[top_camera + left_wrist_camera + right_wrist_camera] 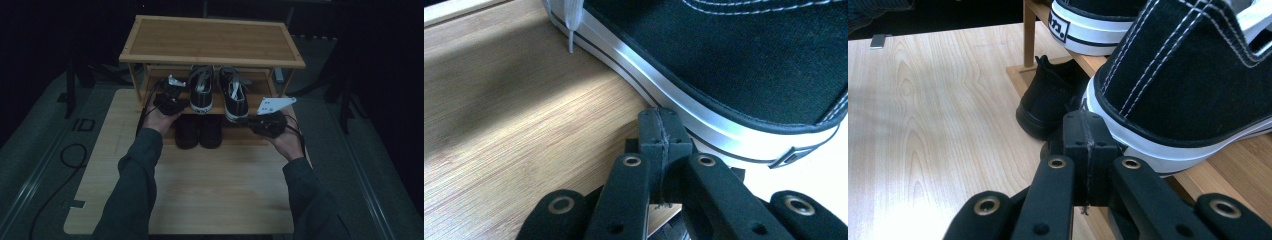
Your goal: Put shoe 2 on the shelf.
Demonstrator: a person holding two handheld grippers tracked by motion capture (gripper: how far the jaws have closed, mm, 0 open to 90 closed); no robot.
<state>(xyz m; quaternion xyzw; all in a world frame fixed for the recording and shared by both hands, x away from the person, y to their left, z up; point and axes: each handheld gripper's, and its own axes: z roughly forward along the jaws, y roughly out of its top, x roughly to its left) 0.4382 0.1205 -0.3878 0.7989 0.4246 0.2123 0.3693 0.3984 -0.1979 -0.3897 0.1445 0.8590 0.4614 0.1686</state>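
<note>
Two black canvas sneakers with white soles stand side by side on the middle shelf (260,97) of a wooden shoe rack. My left gripper (184,103) is beside the left sneaker (201,90) near its heel. Its jaws (659,127) are shut and empty, with the tips at the sneaker's white sole (684,100). My right gripper (254,123) sits at the heel of the right sneaker (234,97). It is shut too (1087,134), with nothing in it, close against that sneaker's heel (1188,90).
A pair of plain black shoes (198,131) stands under the shelf, one of them (1048,100) just beyond my right jaws. The rack's top board (210,40) overhangs the sneakers. The light wooden tabletop (215,190) stretches toward the person; dark floor and a cable (70,155) lie to the left.
</note>
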